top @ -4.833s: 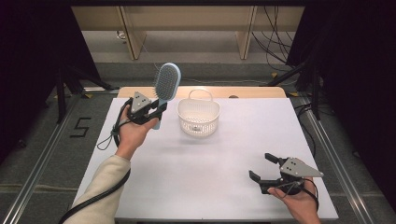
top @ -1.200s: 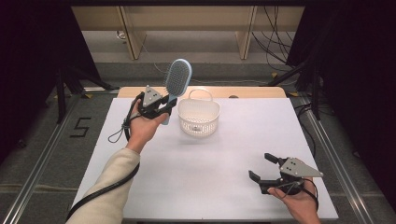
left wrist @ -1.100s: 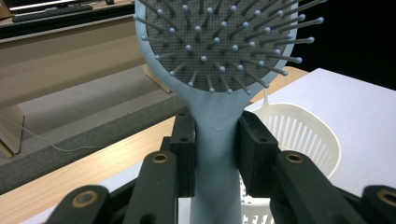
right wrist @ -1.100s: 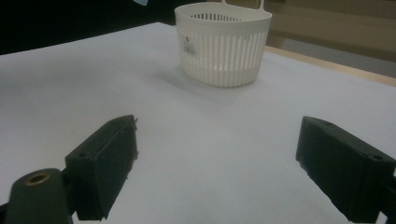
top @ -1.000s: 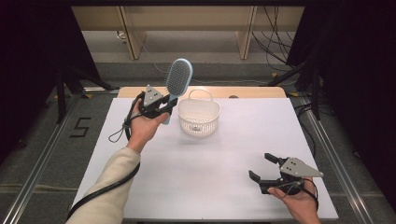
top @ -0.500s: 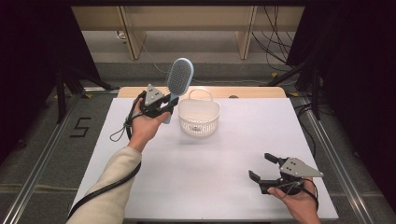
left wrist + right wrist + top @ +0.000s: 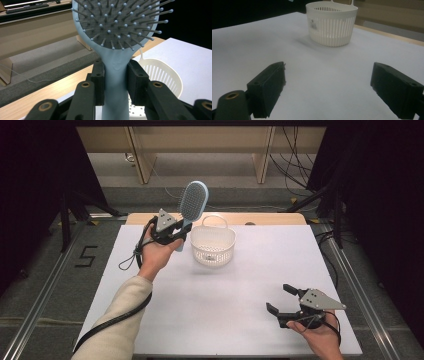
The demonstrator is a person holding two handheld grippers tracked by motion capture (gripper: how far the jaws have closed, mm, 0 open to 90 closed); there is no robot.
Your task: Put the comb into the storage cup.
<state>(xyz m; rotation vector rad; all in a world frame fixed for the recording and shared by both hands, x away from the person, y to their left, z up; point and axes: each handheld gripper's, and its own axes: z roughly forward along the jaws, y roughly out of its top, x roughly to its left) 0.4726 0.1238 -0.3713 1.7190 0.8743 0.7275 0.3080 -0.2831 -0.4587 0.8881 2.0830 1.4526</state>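
Left gripper (image 7: 181, 231) clamped on a brush (image 7: 192, 208); right gripper (image 7: 282, 299) spread wide and empty.

The left jaws were closed on the pale blue handle just below the head, holding the brush upright above the table (image 7: 240, 320), just left of the white basket (image 7: 214, 245) (bristles faced the left gripper view's camera). The right gripper sat low at the table's near right corner, well apart from the basket, its jaws gripping nothing.

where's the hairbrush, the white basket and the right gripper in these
hairbrush (image 7: 115, 70), left gripper view, on its blue handle between the jaws
white basket (image 7: 214, 251), high view, on its front wall
right gripper (image 7: 281, 299), high view, midway between its open fingertips
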